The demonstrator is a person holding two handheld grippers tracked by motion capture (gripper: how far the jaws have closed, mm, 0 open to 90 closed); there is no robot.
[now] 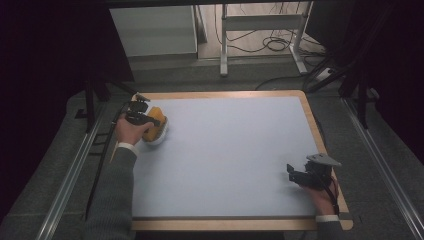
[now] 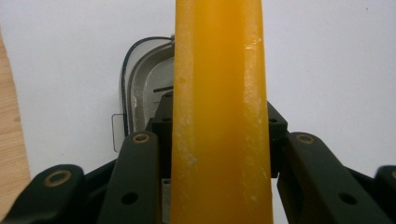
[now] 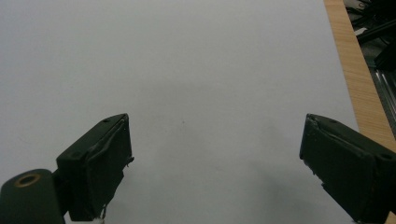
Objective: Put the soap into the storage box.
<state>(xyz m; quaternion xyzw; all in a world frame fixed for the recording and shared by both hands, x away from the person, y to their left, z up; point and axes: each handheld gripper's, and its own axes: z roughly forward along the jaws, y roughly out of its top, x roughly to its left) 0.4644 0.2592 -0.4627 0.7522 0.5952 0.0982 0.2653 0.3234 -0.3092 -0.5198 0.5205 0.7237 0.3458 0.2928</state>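
Yellow block (image 2: pixel 219 116) clamped in left claw (image 1: pixel 141 118) — at the tabletop's (image 1: pixel 230 150) far left corner.
It sits over a white container (image 2: pixel 144 88); right claw (image 3: pixel 215 172) gapes wide, holding nothing — near right edge.

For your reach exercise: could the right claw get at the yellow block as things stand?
Probably not without a long move: the right claw sits open at the table's near right, and the yellow block is far across, clamped in the left claw.
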